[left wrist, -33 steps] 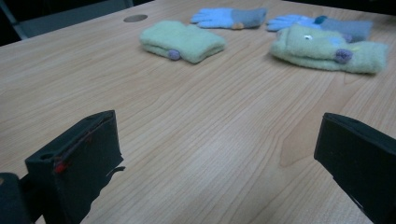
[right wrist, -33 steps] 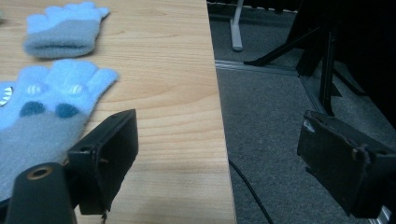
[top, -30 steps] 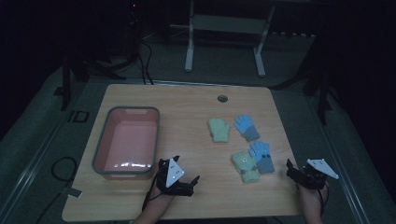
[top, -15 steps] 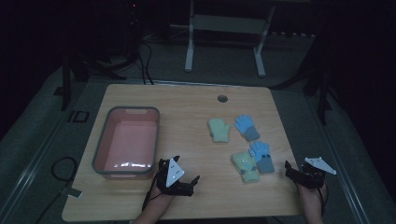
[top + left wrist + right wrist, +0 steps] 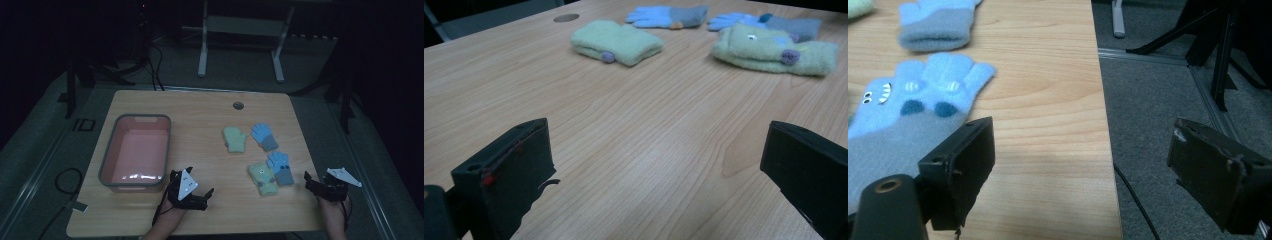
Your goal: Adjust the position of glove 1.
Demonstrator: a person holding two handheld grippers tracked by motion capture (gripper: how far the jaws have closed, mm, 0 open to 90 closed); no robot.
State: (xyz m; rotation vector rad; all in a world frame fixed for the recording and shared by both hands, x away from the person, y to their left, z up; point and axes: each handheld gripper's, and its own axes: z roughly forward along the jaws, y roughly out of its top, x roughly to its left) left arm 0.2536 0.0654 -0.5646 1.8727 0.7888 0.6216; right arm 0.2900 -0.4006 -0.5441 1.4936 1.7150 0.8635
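Four gloves (image 5: pixel 268 161) ahead, between both open hand-held grippers (image 5: pixel 192 195).

Four small knitted gloves lie flat on the right half of the table — a pale green mitten (image 5: pixel 234 138) and a blue glove (image 5: pixel 263 136) farther off, a green glove (image 5: pixel 262 178) touching a blue one with a monster face (image 5: pixel 281 167) nearer.

We see a dim room with grey carpet floor (image 5: pixel 240 70), a white metal frame (image 5: pixel 240 30) behind the wooden tabletop (image 5: pixel 200 110), and dark cables (image 5: pixel 150 60).
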